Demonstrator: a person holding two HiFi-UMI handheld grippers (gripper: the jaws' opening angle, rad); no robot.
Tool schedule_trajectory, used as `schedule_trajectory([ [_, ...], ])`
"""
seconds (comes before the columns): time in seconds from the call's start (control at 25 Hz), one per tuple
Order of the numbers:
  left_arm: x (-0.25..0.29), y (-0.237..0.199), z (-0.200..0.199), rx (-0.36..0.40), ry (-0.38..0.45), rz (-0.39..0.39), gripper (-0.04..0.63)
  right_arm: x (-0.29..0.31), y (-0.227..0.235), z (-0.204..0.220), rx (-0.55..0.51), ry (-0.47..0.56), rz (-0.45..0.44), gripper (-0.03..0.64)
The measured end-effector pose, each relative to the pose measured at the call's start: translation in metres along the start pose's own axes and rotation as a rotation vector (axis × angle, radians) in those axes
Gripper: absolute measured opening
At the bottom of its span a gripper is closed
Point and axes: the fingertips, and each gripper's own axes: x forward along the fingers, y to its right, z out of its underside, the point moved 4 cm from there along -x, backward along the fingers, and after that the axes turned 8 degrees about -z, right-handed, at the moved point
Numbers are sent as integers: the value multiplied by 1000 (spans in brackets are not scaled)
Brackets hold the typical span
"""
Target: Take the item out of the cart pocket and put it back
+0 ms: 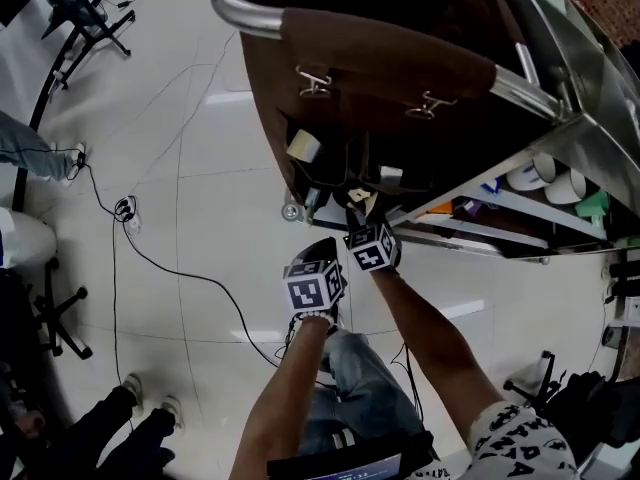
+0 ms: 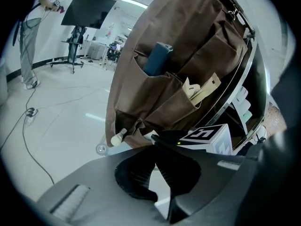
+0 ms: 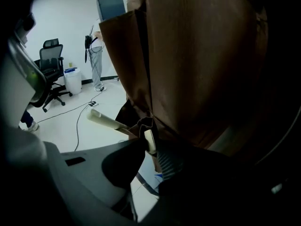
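Pale flat item (image 3: 150,141) is being bracketed, mid-frame at the lip of the cart pocket (image 3: 137,126), by the barely parted jaws of the right gripper (image 3: 153,148) (the left gripper (image 2: 153,144) is being carried shut, empty), so the return is judged nearly done, withdrawal pending.

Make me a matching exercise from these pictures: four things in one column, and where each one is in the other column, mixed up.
Things
1. flat blue item
2. cream stick
3. office chair
4. screen

Places
A. on a floor stand
B. poking out of the brown bag's bottom corner
C. standing up in an upper pocket
D. beside a white bin

Pairs: 1-C, 2-B, 3-D, 4-A
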Motion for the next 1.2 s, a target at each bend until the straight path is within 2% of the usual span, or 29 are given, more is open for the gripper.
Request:
schedule_trajectory([
  [0.04, -7, 2, 1, -7, -6, -4, 0, -8, -2, -2, -2, 0, -5, 93],
  [0.12, -28, 7, -1, -17, -10, -7, 0, -31, -7, -10, 11, -2, -13, 171],
  [0.32, -120, 26, -10, -20, 26, -9, 0, -128, -33, -41, 38, 58, -9, 172],
  [0.56, -233, 45, -14, 12, 116, -15, 0, -248, -77, -86, 105, 202, -26, 172],
  [0.8, -345, 64, -14, 54, 222, -11, 0, -365, -137, -99, 193, 288, -123, 167],
  [0.96, -407, 86, -6, 131, 254, 31, 0, -430, -180, -111, 236, 334, -189, 156],
  [1.04, -434, 97, 9, 144, 246, 75, 0, -461, -203, -114, 231, 347, -212, 152],
  [1.2, -469, 113, 36, 164, 235, 135, 0, -507, -239, -116, 252, 345, -275, 97],
])
